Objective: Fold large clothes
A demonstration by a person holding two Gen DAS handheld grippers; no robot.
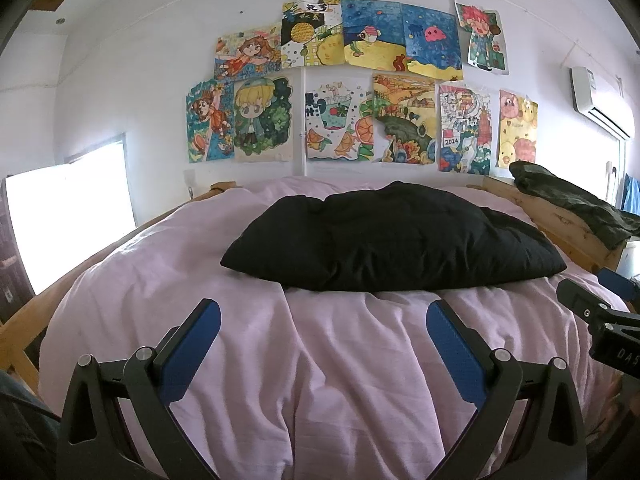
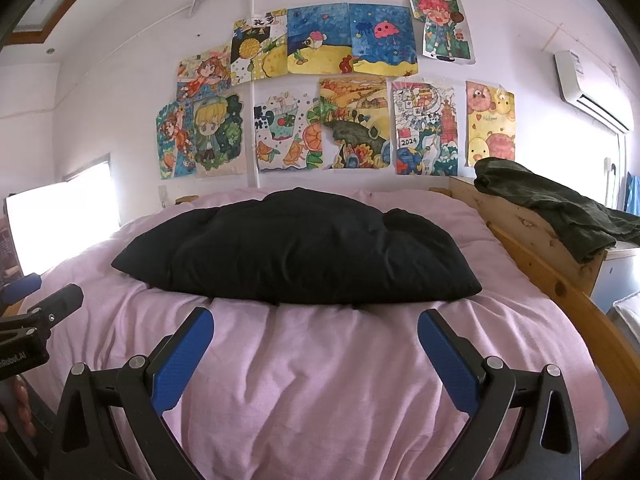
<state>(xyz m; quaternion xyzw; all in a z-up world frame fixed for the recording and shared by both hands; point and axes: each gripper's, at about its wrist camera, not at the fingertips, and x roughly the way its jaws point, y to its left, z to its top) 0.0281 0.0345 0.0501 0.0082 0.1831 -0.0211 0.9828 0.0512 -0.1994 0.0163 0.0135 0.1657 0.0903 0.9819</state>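
I see both grippers, left point(image 1: 323, 316) and right point(image 2: 316, 324), spread apart above the pink bedspread point(image 2: 320, 380), short of what looks like a folded black coat point(image 2: 296, 248).

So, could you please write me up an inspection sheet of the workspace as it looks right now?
Surface: bed covered with a wrinkled pink duvet, in a wooden bed frame.
Job's things: black padded garment lies in a bulky folded bundle on the duvet, beyond both grippers.
Clutter: dark green garment draped over the frame's board at the right.
Grippers: left gripper open, empty, above the duvet; right gripper open, empty, beside it.
Cables: nothing seen on the bed; a white conduit runs down the wall.
Surroundings: children's drawings on the wall, air conditioner upper right, bright window at left.
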